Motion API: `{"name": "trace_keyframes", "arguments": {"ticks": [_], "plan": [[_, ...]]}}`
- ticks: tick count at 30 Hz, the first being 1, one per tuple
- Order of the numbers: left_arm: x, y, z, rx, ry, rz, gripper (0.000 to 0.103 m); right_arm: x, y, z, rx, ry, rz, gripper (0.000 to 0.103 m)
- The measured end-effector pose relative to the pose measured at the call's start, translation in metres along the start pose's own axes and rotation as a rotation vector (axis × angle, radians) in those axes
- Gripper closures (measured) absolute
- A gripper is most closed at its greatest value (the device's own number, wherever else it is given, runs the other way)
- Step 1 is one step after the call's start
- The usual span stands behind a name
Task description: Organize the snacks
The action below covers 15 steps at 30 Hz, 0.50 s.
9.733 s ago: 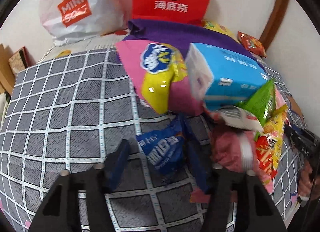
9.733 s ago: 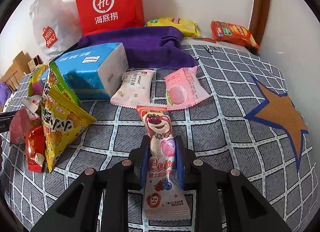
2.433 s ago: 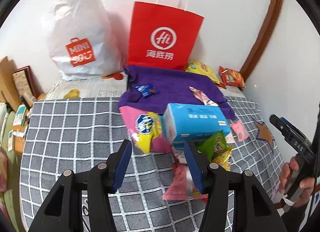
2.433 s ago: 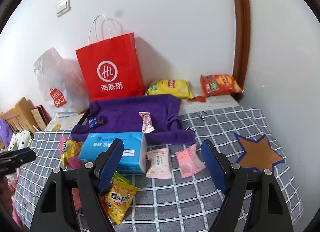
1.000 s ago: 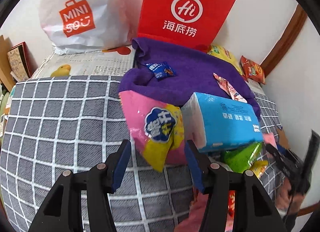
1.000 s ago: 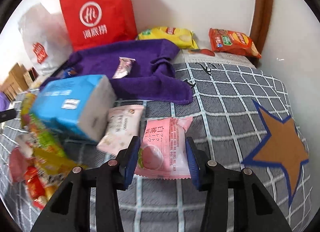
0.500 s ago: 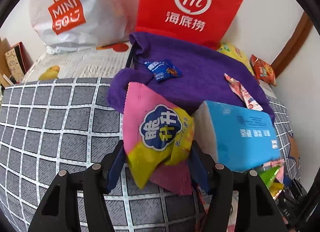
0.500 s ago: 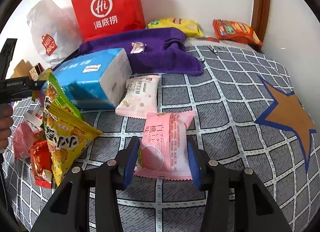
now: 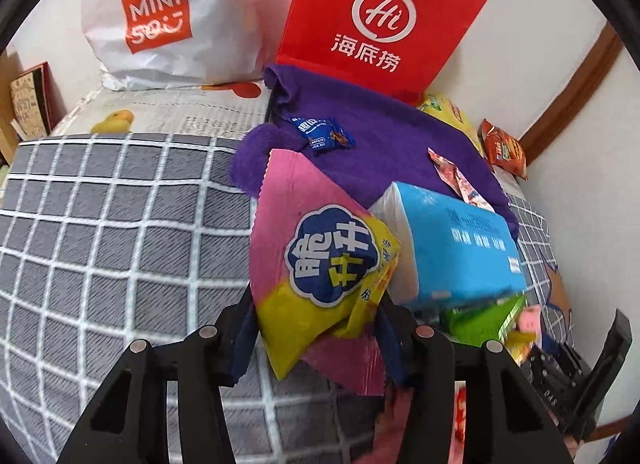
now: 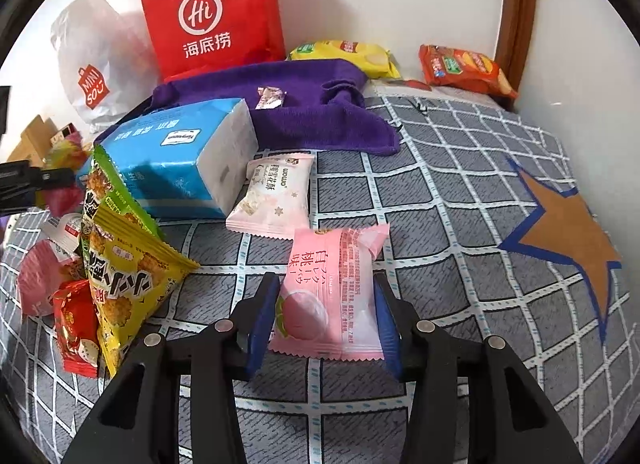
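- While closing in over the last second, left gripper (image 9: 316, 340) now straddles the pink-and-yellow snack bag (image 9: 320, 264) near the middle of the checked bedspread (image 9: 100, 232), against the blue tissue pack (image 9: 460, 248); jaws wide, touching the bag's sides, grip not yet firm
- Right view: right gripper (image 10: 326, 324) likewise brought down around the pink peach packet (image 10: 334, 292), jaws apart, nothing clamped; purple towel (image 10: 312, 116) at the far edge already holds two snacks, likely next destination

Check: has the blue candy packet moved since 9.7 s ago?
Yes. The blue candy packet now lies on the purple towel near the red bag, away from the checked cover.
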<state>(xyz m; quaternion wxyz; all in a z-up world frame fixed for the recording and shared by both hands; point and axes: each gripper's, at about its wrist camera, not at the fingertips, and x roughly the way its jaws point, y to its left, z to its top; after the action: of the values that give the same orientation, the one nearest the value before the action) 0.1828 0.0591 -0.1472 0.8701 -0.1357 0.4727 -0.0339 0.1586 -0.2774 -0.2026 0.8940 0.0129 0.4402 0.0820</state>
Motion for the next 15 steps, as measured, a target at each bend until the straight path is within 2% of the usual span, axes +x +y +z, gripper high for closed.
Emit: {"name": "trace_keyframes", "arguments": {"ticks": [7, 15], "plan": [[-0.031, 0.007, -0.021, -0.012, -0.025, 0.004, 0.053, -0.034, 0.014, -0.004, -0.012, -0.046, 0.012, 0.057], [-0.057, -0.001, -0.035, 0.031, -0.045, -0.047, 0.053, -0.067, 0.018, -0.002, 0.03, -0.076, -0.002, 0.057]]}}
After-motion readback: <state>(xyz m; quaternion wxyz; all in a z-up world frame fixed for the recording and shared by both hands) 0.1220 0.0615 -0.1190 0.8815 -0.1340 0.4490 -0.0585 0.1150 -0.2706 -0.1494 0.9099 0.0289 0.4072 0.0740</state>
